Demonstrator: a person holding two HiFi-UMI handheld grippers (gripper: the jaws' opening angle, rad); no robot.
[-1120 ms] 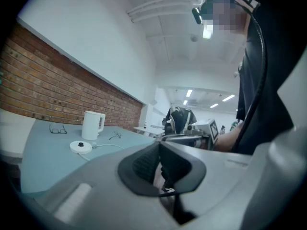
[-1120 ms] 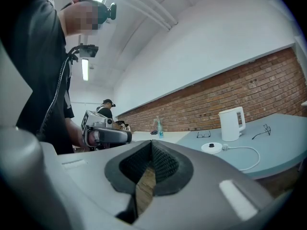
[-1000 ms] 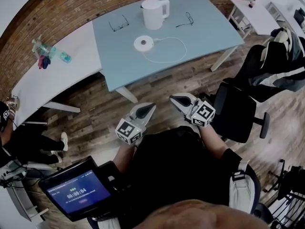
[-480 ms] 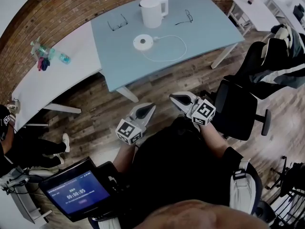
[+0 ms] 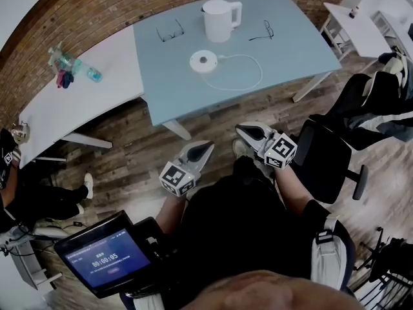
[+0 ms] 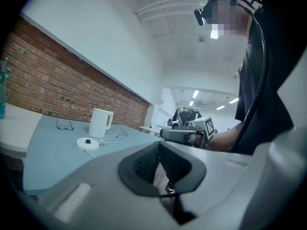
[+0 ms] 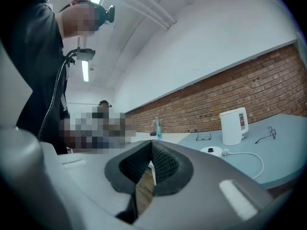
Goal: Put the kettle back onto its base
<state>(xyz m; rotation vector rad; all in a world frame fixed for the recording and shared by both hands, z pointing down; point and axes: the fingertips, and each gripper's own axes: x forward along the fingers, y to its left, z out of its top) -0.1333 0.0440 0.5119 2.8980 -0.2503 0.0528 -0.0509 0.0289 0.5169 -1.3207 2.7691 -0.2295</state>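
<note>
Since a second ago the table [image 5: 290, 44] with everything on it has slid a little to the right in the head view, and the right gripper [image 5: 240, 129] has edged the same way, while the left gripper [image 5: 206, 144] sits much where it was. Both grippers are held level above the wooden floor [image 5: 129, 154], close to the person's body and well short of the table. Each has its fingers closed together with nothing between them. The white kettle [image 5: 219, 19] stands upright toward the far side of the blue table, its handle to the right, off its base [image 5: 204, 61]. The round white base lies nearer the person, apart from the kettle. Its cord [image 5: 248, 76] loops away to the right. A pair of glasses [image 5: 170, 31] lies to the kettle's left, and another [image 5: 266, 31] to its right.
</note>
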